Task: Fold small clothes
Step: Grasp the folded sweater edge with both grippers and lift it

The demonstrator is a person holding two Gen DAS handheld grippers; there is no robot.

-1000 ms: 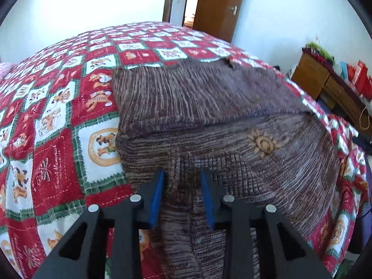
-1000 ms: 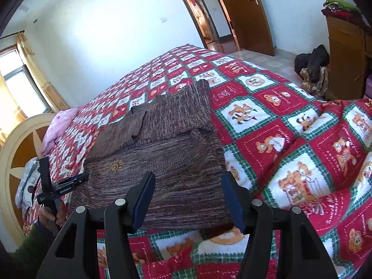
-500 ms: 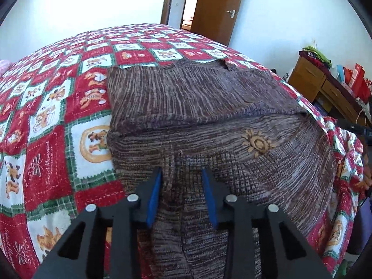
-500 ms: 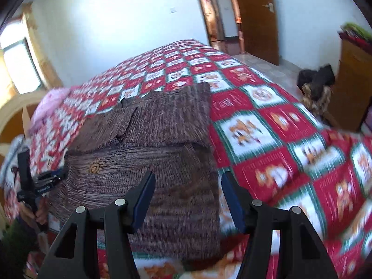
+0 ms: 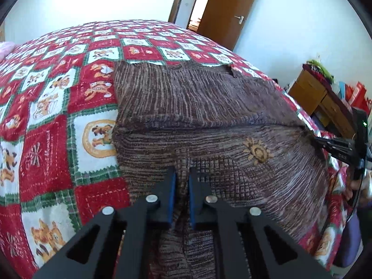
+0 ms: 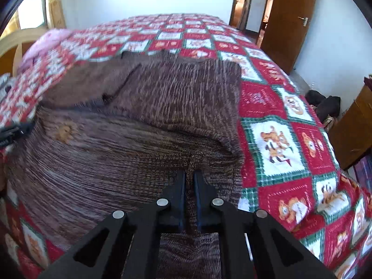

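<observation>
- Both pairs of fingers have just been closing, and in each wrist view brown knit is now pinched between the blue pads, where a moment ago the pads stood apart over the cloth.
- The left gripper [image 5: 182,181] is clamped on a raised ridge of the brown knitted sweater [image 5: 209,107] at its near edge, toward the sweater's left side in that view.
- The right gripper [image 6: 190,181] is clamped on the sweater [image 6: 144,116] too, at the near edge and close to its right-hand border, just beside the bare quilt.
- In the right wrist view the sweater now fills far more of the frame than it did a second ago, so that gripper has been brought in and down over the cloth; the left wrist view is nearly unchanged.
- The sweater lies spread on the red, white and green patchwork quilt [image 5: 53,125] of the bed, with its far part already laid over as a flatter panel and a small sun-shaped motif [image 5: 257,151] on the nearer layer.
- With the near edge held at two points, a lift and carry toward the far side is judged to be the next step of the fold.
- The cloth is thick and loose, so an uneven lift could drag the lower layer along.
</observation>
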